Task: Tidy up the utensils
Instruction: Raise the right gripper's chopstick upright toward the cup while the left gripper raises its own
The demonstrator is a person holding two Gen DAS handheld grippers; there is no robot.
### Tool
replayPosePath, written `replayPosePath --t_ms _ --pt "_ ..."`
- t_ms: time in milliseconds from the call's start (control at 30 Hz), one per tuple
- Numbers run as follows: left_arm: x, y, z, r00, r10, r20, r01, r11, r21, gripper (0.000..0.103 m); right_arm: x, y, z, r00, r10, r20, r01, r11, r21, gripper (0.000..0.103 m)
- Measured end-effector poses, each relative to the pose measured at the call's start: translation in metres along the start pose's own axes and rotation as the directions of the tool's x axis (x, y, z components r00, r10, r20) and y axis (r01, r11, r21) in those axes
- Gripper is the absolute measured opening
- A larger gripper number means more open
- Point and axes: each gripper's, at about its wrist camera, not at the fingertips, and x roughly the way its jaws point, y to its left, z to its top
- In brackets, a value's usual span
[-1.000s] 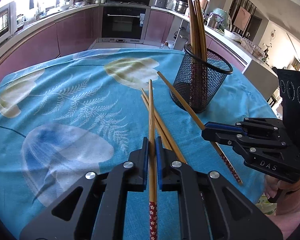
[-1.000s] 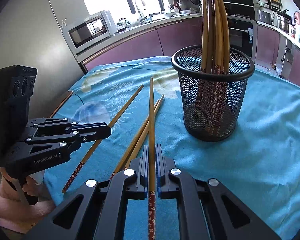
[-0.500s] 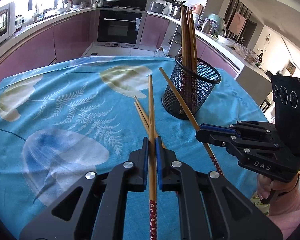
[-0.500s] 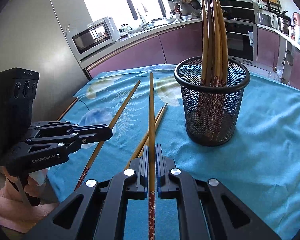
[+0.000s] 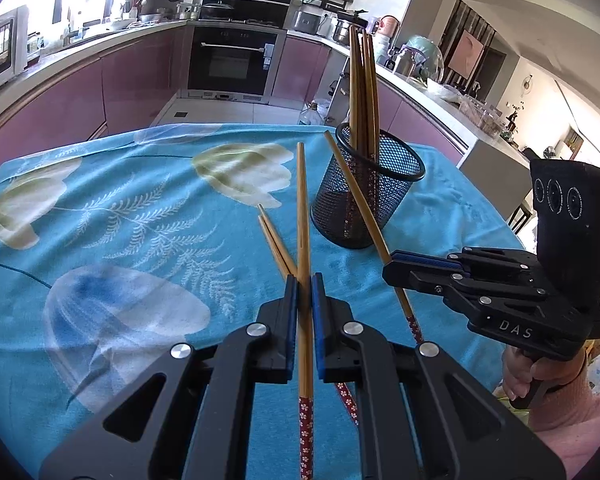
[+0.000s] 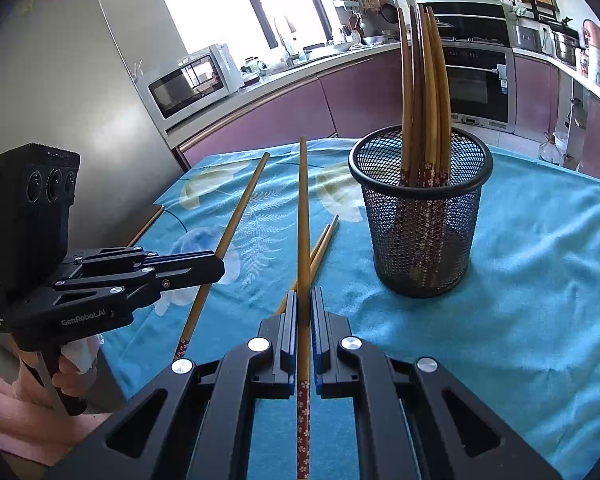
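Both clamped tight, the left hand-held gripper (image 5: 304,288) and right hand-held gripper (image 6: 305,304) each lift one chopstick (image 5: 302,208) near the mesh holder (image 6: 420,216), where a long tip could snag the rim and tip it.

White letters "DAS" stand on the side of the black plastic right gripper (image 5: 392,270); "GenRobot.AI" stands in white on the black plastic left gripper (image 6: 216,266).

Both held chopsticks raised off the cloth, left gripper's chopstick (image 5: 303,240) tip lifted clear of the loose pair (image 5: 274,240), right gripper's chopstick (image 6: 303,220) likewise, mesh holder (image 5: 368,192) farther off in both views.
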Motion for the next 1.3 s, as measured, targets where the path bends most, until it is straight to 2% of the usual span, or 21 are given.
replayPosePath --t_ms 833,1300 --pt "-0.008 -0.010 0.006 1.000 -0.013 0.023 0.012 1.000 0.017 0.008 -0.009 -0.003 0.007 0.999 0.009 0.041 -0.009 1.000 0.019 0.006" --pt "-0.015 -0.014 0.012 0.998 -0.042 0.035 0.041 0.999 0.026 0.008 -0.013 -0.004 0.009 0.998 0.010 0.062 -0.012 1.000 0.024 0.006"
